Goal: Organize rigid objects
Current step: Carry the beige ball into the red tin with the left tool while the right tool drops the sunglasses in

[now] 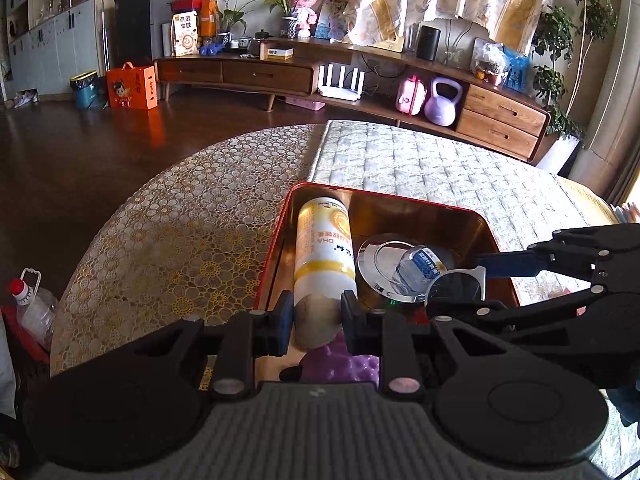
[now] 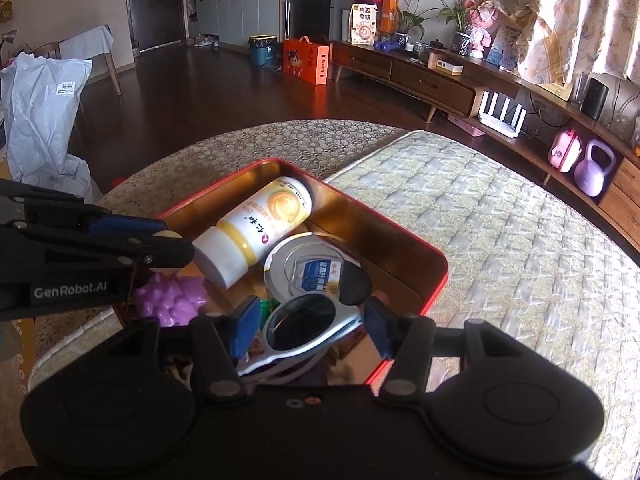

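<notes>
A red tin box (image 1: 400,216) (image 2: 384,240) stands on the table. In it lies a yellow-and-white bottle (image 1: 324,240) (image 2: 260,220). My left gripper (image 1: 318,318) (image 2: 176,242) is shut on the bottle's white cap end. My right gripper (image 2: 312,330) (image 1: 460,286) holds white-framed sunglasses (image 2: 304,320) (image 1: 456,288) by their sides, low over the tin's near right part. Under them lies a silver round lid (image 1: 374,260) (image 2: 280,258) with a blue-labelled clear packet on it. A purple spiky ball (image 2: 172,296) (image 1: 348,364) sits at the tin's near left corner.
The tin rests partly on a quilted mat (image 1: 420,160) (image 2: 500,220) over a round patterned tablecloth (image 1: 180,220). A plastic jug with a red cap (image 1: 28,304) stands low on the left. A white plastic bag (image 2: 40,112) hangs beyond the table's left side. A long wooden cabinet (image 1: 260,76) lines the far wall.
</notes>
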A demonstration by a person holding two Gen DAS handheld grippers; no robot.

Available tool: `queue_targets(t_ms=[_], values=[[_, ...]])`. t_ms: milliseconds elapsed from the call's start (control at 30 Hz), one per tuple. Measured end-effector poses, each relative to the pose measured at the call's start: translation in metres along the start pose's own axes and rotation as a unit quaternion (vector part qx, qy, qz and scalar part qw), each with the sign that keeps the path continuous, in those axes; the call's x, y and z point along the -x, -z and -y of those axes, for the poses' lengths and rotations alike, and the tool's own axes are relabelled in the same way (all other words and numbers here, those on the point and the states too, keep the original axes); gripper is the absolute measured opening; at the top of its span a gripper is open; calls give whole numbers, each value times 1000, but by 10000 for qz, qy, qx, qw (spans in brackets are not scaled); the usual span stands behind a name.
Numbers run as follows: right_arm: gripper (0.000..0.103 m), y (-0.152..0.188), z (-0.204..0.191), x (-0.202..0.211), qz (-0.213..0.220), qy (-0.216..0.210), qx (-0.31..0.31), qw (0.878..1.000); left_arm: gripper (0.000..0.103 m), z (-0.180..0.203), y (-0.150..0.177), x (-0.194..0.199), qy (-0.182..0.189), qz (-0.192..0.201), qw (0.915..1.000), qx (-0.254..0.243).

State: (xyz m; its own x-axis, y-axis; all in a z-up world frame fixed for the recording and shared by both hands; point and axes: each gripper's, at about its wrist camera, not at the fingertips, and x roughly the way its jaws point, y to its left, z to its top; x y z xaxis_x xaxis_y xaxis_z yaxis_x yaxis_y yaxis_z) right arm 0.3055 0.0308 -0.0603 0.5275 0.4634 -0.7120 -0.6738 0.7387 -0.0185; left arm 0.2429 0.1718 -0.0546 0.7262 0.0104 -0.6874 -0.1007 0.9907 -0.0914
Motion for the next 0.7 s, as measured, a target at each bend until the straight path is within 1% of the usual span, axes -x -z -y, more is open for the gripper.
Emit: queue_targets(t_ms=[233, 367, 533, 633, 667, 700], values=[[63, 3, 1, 14, 64, -31, -79, 9999, 24, -4, 0, -3, -97, -113, 9998, 142], [64, 3, 0, 24, 121, -108, -127, 9998, 25, -8, 0, -5, -108, -223, 9991, 356], [67, 6, -2, 35, 159, -212, -185, 9995, 28, -7, 2, 1, -154, -249, 9988, 384], [68, 7, -3, 42, 178, -245, -203, 9993, 35, -4, 3, 7, -143, -187, 9989, 397], [69, 8, -3, 44, 187, -252, -207, 9993, 44, -3, 3, 10, -141, -163, 9990, 394], [69, 9, -4, 46, 198, -267, -218, 9992, 51, -1, 4, 13, -108, -116, 9992, 379]])
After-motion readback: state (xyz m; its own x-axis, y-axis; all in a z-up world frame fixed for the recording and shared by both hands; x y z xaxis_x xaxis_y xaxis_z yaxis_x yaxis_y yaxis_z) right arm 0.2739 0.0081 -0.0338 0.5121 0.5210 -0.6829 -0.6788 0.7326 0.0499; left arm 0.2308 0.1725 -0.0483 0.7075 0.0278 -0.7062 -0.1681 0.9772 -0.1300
